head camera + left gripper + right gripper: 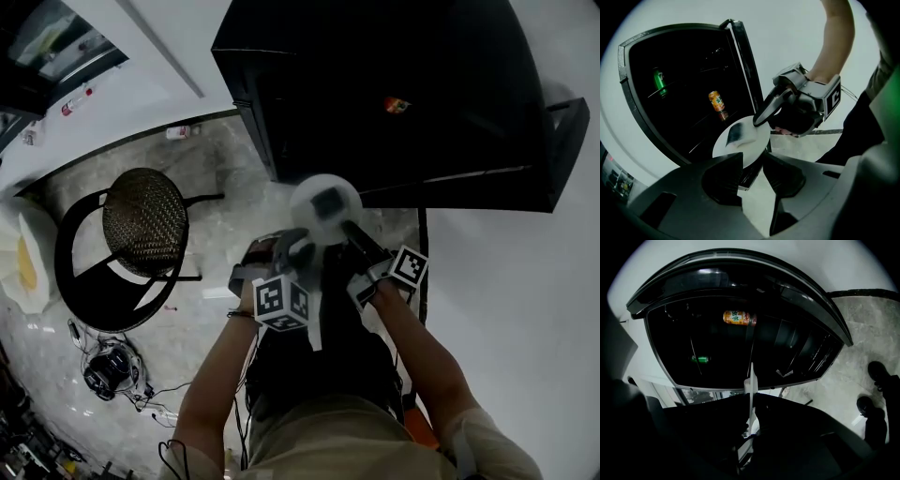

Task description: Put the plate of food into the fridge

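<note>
A white plate (325,208) with a dark piece of food (737,132) hangs level in front of the open black fridge (394,94). My right gripper (354,232) is shut on the plate's rim. In the right gripper view the plate (751,376) shows edge-on between the jaws of that gripper (751,397). The left gripper view shows the right gripper (761,117) clamped on the far rim. My left gripper (752,161) has its jaws apart at the plate's near rim, and I see no pad pressing on it. Inside the fridge stand an orange can (716,104) and a green can (659,79).
The fridge door (743,61) stands open beside the plate. A round woven chair (142,220) stands on the marble floor to the left, with a tangle of cables (112,370) near it. Dark shoes (876,373) lie on the floor at the right.
</note>
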`<state>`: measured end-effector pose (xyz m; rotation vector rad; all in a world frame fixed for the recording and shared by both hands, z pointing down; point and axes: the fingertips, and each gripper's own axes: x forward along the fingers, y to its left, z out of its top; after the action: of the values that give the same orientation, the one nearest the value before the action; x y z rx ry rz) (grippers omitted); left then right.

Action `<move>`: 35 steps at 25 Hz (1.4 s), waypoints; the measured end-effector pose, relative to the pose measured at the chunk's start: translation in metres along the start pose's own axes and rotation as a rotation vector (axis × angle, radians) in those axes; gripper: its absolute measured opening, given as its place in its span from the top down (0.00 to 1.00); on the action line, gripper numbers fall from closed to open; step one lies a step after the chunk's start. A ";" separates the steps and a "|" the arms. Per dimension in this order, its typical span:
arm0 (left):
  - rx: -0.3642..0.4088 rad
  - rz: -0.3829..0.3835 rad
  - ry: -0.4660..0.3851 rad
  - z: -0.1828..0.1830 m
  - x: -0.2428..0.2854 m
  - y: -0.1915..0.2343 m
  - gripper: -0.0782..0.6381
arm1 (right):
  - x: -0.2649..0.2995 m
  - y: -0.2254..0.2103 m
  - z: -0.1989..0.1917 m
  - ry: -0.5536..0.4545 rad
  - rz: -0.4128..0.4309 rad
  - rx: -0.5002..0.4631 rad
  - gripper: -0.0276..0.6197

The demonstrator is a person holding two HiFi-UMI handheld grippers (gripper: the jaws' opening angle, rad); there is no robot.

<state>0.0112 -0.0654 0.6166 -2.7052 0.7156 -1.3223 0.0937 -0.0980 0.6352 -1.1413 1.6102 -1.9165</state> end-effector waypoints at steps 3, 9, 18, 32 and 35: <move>-0.002 -0.003 0.000 -0.003 0.008 0.000 0.70 | 0.004 -0.005 0.003 0.003 -0.003 -0.002 0.90; 0.003 -0.011 0.010 -0.014 0.020 -0.002 0.70 | 0.011 -0.018 0.002 -0.001 -0.001 0.000 0.90; -0.004 -0.004 -0.004 -0.024 0.049 -0.002 0.70 | 0.021 -0.042 0.014 -0.029 0.002 0.002 0.90; 0.010 0.003 0.021 -0.047 0.098 0.001 0.70 | 0.048 -0.086 0.031 -0.041 -0.008 0.007 0.90; 0.022 0.008 0.041 -0.053 0.112 0.000 0.70 | 0.053 -0.097 0.038 -0.042 -0.011 0.002 0.90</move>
<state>0.0302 -0.1044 0.7327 -2.6629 0.7102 -1.3794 0.1114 -0.1355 0.7445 -1.1841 1.5826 -1.8886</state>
